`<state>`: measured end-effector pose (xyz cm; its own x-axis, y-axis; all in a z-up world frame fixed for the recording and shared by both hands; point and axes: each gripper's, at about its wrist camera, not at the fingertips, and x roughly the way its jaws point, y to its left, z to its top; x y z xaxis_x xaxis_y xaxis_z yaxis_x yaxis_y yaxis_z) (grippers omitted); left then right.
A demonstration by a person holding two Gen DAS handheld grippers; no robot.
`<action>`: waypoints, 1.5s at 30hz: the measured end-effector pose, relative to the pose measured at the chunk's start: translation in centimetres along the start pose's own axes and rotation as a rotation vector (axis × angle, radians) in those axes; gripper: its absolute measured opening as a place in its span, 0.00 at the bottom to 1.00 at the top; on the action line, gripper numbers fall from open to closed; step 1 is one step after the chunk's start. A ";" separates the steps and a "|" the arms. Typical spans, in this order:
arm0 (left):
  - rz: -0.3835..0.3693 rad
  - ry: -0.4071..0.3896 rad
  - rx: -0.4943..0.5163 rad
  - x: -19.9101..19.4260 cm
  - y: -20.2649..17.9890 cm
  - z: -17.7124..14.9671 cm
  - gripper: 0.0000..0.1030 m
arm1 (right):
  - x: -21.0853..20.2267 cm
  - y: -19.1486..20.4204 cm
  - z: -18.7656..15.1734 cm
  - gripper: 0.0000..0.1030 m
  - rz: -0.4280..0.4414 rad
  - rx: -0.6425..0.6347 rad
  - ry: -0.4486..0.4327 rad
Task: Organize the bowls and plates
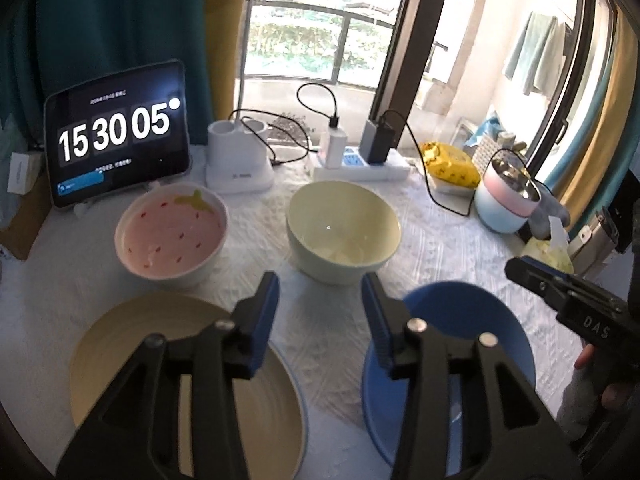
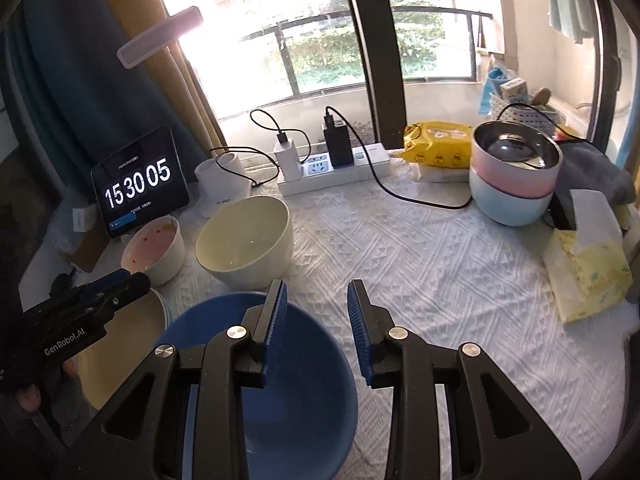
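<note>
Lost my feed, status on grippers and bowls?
Left gripper, right gripper open, empty. Blue bowl beneath right gripper. Nothing blocking.

Likely a home: curtains point(image 2: 52, 92), hanging towel point(image 1: 536, 52), balcony window point(image 2: 320, 40).

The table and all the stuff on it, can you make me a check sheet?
Surface: table under a white textured cloth.
Job's things: pink bowl, cream bowl, blue bowl, tan plate, all apart; stacked bowls at far right.
Clutter: clock tablet, yellow wipes, tissue pack.
Grippers: left hand-held gripper and right hand-held gripper both open, holding nothing.
Cables: black cable across the cloth; power strip with chargers.
Surroundings: window, curtains, balcony.
</note>
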<state>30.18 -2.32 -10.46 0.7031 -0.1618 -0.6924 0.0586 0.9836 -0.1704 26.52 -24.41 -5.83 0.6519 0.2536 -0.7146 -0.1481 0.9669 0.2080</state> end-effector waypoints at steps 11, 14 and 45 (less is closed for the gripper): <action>-0.004 0.051 -0.005 3.1 0.2 2.0 0.43 | 3.1 0.4 2.8 0.32 0.042 -0.069 0.067; -0.004 0.081 -0.017 4.4 0.3 2.5 0.43 | 4.4 0.7 3.2 0.32 0.055 -0.100 0.104; 0.061 0.288 -0.093 13.7 1.7 3.9 0.44 | 16.2 4.4 8.2 0.32 0.101 -0.282 0.381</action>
<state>42.66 -2.60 -17.51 0.4726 -0.1312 -0.8714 -0.0523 0.9829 -0.1764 42.53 -16.26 -10.99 0.3127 0.2889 -0.9048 -0.4268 0.8938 0.1379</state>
